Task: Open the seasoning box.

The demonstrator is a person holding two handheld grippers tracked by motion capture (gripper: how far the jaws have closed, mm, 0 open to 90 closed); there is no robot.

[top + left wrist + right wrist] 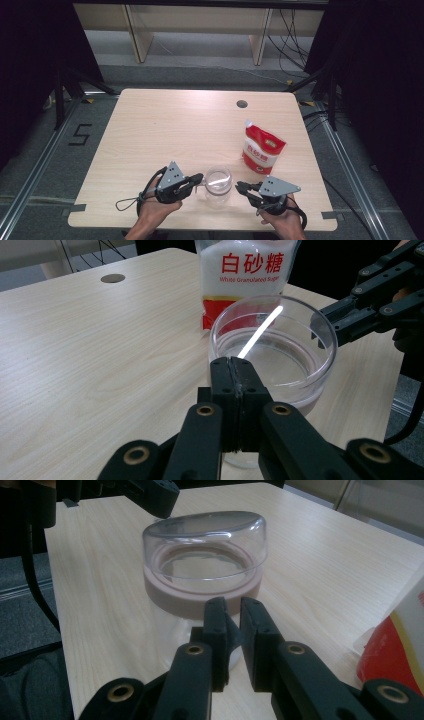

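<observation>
Black two-jaw tools, brass-coloured pivot screws, grey three-cornered plates, black cables

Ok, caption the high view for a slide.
Left gripper and right gripper flank a clear jar; sugar bag behind.

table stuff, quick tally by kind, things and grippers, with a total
clear jar: 1
red and white sugar bag: 1
grippers: 2, the left gripper and the right gripper
total: 4
</observation>
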